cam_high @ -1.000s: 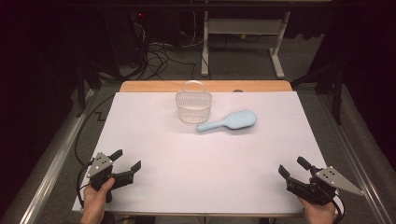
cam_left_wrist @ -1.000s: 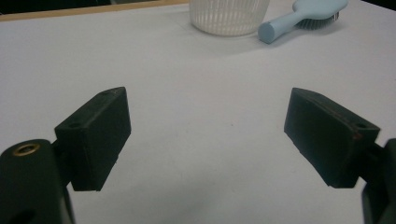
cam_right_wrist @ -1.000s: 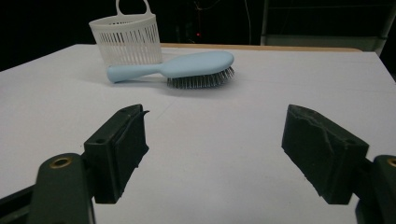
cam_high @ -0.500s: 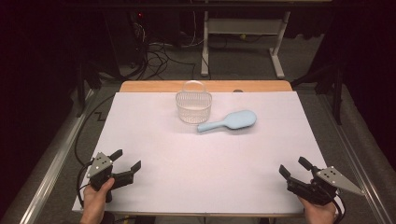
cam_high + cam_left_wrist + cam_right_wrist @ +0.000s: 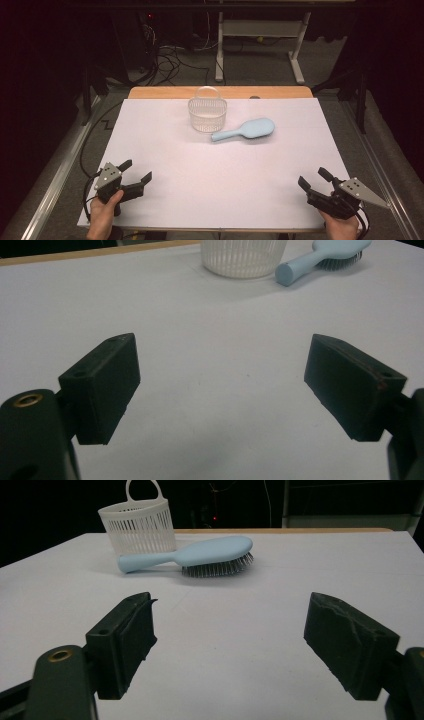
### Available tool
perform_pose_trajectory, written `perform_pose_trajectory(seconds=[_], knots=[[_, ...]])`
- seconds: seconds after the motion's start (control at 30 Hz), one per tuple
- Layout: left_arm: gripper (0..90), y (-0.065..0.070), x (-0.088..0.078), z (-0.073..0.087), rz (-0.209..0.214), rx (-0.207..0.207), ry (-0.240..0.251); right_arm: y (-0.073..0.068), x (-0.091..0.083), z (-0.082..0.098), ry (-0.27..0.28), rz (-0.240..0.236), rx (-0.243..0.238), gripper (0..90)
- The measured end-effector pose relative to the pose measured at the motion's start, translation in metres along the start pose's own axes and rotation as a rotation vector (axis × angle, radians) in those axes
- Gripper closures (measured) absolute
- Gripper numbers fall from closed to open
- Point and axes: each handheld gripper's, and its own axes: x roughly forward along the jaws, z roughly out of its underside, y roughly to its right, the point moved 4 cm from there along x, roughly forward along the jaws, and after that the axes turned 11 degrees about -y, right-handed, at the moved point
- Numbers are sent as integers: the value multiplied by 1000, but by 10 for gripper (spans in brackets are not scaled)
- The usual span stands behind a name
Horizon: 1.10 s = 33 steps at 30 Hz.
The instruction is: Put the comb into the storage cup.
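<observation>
Tongs point(image 5: 315, 177) well short of hairbrush point(image 5: 245, 130)

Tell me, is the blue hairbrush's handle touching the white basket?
Cannot tell. In the high view the hairbrush handle ends right at the basket base, and both gripper views leave contact or a gap unclear.

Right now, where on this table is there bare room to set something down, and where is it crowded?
Free: the broad white sheet between the left gripper and right gripper, both open, plus the strips left of the white basket and right of the blue hairbrush. Crowded: the far middle, where the brush handle lies close against the basket.
</observation>
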Motion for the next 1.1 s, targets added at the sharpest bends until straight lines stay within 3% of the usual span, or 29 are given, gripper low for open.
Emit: perform_pose_trajectory(seconds=[1.1], knots=[[156, -1, 1, 0, -3, -6, 1, -27, 23, -12, 7, -98, -54, 246]])
